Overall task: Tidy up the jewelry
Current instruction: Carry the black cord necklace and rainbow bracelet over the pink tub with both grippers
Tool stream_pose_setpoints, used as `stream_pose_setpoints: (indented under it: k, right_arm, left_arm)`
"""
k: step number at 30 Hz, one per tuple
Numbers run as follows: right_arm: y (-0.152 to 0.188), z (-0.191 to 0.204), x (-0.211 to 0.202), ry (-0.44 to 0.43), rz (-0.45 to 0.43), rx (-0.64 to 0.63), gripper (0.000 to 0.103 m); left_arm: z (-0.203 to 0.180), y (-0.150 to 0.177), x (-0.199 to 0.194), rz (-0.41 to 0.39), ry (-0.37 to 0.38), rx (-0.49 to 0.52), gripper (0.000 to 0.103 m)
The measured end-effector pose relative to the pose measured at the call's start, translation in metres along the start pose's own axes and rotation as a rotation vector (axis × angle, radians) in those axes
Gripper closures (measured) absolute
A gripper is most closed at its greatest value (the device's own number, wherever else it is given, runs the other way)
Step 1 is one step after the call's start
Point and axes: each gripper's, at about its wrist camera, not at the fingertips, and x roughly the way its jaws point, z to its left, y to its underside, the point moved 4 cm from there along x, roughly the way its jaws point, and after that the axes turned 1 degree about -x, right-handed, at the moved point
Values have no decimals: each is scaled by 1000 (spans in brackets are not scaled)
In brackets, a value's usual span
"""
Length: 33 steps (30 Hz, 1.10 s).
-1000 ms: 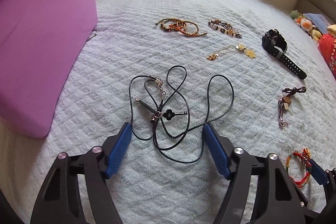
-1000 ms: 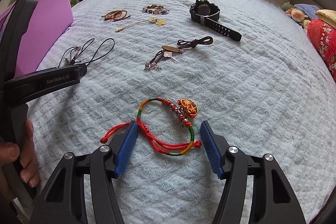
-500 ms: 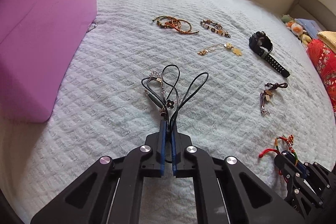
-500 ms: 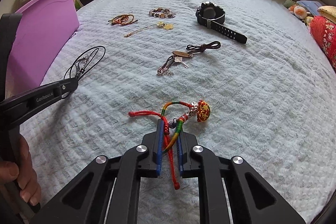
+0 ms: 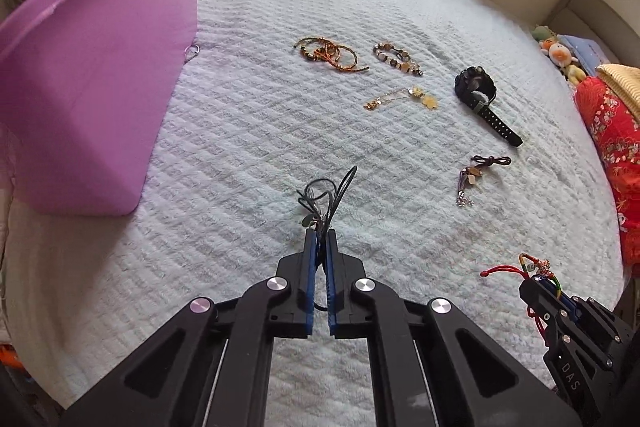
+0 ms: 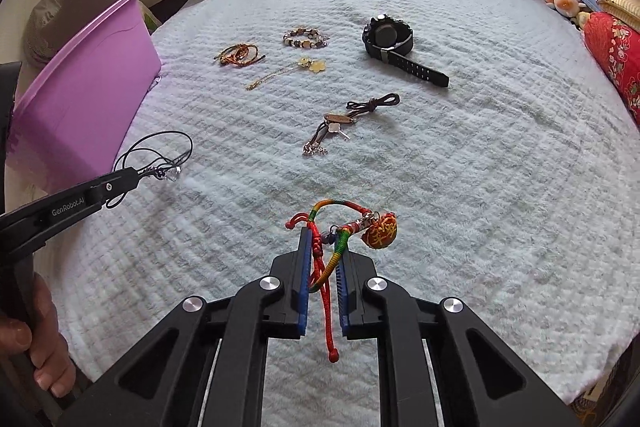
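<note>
Two pieces are being held at once; the left gripper (image 5: pixel 320 241) is pinching the black cord necklace (image 5: pixel 326 193) between narrow jaws, its loops bunching above the blue pads and hanging clear of the pale quilted bedspread (image 5: pixel 248 147); the right gripper (image 6: pixel 322 247) is clamping the red and rainbow woven bracelet (image 6: pixel 344 223), whose embroidered charm is dangling to the right of the pads while a red tail is trailing down between the fingers. The purple bin (image 5: pixel 88 75) is standing at the left edge of the bed, near the left gripper and well apart from the right one; its inside is not showing, so whether anything is lying in it cannot be told. Five pieces are lying untouched on the bedspread: the orange bangles (image 5: pixel 330 53), the beaded bracelet (image 5: pixel 396 57), the gold flower chain (image 5: pixel 400 99), the black watch (image 5: pixel 480 95) and the brown cord keychain (image 5: pixel 476 175). By my judgement the sorting is standing at an early stage; both held pieces are probably heading for the bin, and most of the collection is waiting.
</note>
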Motion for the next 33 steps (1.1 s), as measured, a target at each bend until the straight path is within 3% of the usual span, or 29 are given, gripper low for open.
stream_pose_setpoints:
  k: [11, 18, 27, 33]
  right_arm:
    - [-29, -4, -75, -34, 15, -29, 92]
    - [-58, 10, -118, -119, 38, -58, 92]
    - [-107, 47, -159, -199, 32, -127, 92]
    - [-142, 92, -172, -244, 8, -147, 92]
  left_arm:
    - [-12, -18, -73, 50, 21, -45, 98]
    - [-10, -36, -132, 55, -41, -74, 98]
    - [11, -69, -206, -5, -109, -107, 98]
    - [36, -95, -233, -54, -122, -93, 98]
